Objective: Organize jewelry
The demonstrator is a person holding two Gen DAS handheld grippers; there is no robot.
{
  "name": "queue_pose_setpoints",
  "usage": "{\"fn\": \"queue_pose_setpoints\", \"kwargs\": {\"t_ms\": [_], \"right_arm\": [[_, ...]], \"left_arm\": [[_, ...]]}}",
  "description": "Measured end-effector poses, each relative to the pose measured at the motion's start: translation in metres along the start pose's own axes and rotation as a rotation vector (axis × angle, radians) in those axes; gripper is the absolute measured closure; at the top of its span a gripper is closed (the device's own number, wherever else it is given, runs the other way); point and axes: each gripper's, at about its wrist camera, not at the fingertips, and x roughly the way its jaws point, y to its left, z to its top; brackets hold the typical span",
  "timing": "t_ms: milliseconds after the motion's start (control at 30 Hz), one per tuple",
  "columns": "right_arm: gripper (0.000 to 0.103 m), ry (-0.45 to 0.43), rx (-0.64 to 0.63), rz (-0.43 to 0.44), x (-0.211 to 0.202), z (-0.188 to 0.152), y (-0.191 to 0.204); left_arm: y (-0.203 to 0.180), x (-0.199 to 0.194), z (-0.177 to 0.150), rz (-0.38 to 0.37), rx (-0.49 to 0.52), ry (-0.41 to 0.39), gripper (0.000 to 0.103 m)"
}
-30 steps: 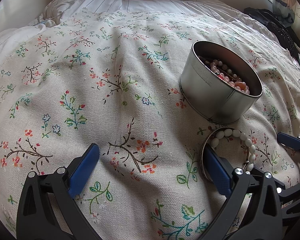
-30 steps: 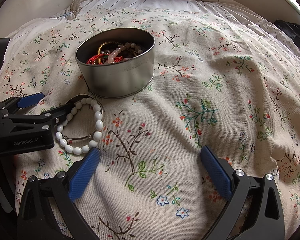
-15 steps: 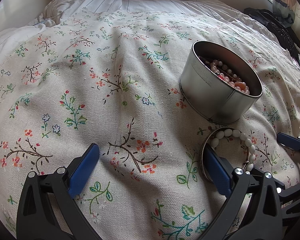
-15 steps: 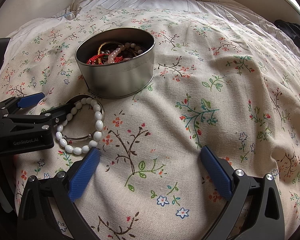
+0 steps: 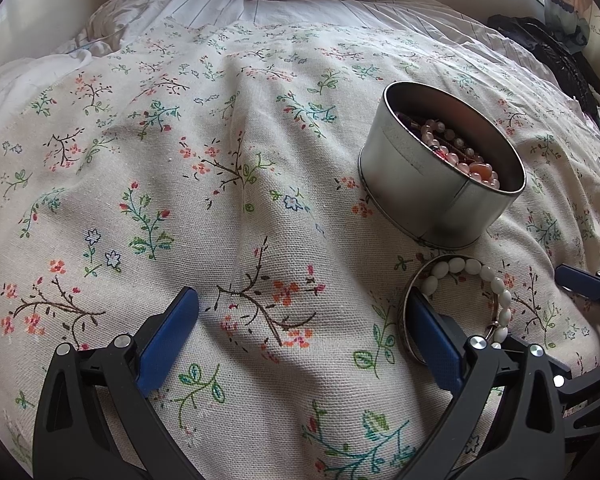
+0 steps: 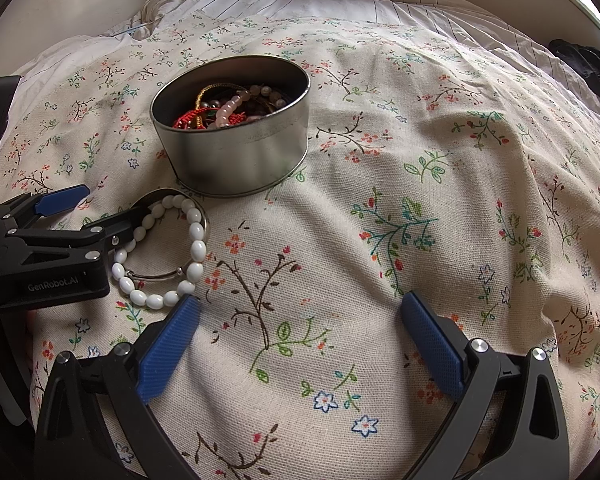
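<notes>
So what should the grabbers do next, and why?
Probably slide the left gripper sideways over the white bead bracelet and close on it. Both grippers are open and empty, and the bracelet lies on the floral cloth with a thin metal bangle, just outside the tin holding the other jewelry.

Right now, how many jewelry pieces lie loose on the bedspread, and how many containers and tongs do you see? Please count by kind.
White bead bracelet: 1
Thin metal bangles, lying with the bracelet: 2
Round metal tin, holding beads and cords too tangled to count: 1
Tongs, left and right, both open: 2
Total: 6
</notes>
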Motion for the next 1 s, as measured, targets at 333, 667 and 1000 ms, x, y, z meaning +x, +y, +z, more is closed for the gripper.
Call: {"fn": "queue_pose_setpoints", "kwargs": {"t_ms": [333,667,1000], "right_arm": [[0.007,0.0,0.0,0.0,0.0001,0.0001,0.0003],[0.007,0.0,0.0,0.0,0.0,0.0,0.0003],[0.007,0.0,0.0,0.0,0.0,0.0,0.0004]], "left_arm": [[-0.003,-0.0017,0.0001,0.01,0.003,0.001,0.006],[-0.0062,-0.0029,-0.0002,0.018,0.005,-0.001,0.006],[-0.0068,-0.0033,0.0,0.011,0.001,0.001,0.006]]}}
